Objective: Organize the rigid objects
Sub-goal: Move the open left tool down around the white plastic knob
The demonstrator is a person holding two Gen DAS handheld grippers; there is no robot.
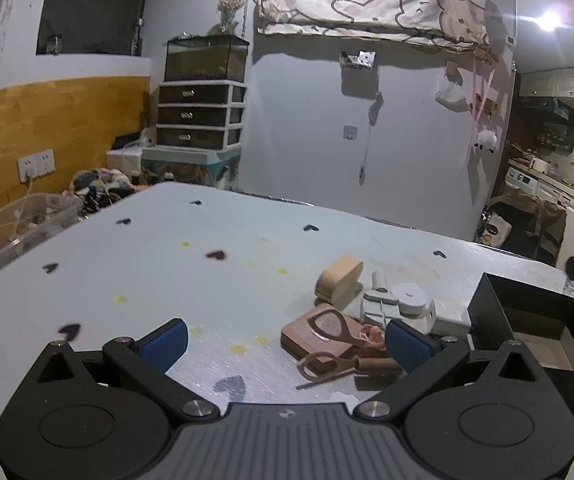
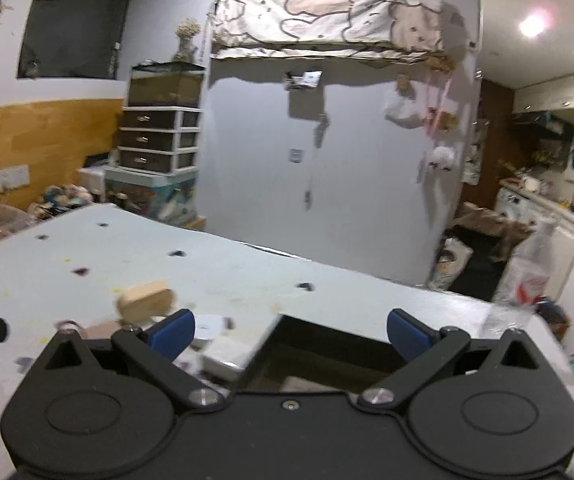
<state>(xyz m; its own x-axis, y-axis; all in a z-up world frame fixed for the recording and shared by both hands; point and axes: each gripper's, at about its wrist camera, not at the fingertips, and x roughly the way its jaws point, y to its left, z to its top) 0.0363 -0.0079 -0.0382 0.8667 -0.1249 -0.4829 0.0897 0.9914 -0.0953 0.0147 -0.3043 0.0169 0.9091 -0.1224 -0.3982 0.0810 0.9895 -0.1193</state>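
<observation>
Close by the left tool point(image 1: 287, 344), a small heap of rigid things lies on the pale counter point(image 1: 167, 264): pink-handled scissors point(image 1: 335, 344) rest across a flat wooden block point(image 1: 307, 340), their long axis running from the finger loops at the near left toward the right, where the blades are hidden behind the tool's right blue pad. Behind them stand a rounded wooden block point(image 1: 339, 282) and a white tape dispenser point(image 1: 403, 306), with an open black box point(image 1: 535, 328) to the right. Both tools are spread wide and grasp nothing. Only the left view shows the scissors; the blurred right view looks past the right tool point(image 2: 289, 336) into the black box point(image 2: 319, 344) and catches the rounded wooden block point(image 2: 147, 300) at left.
</observation>
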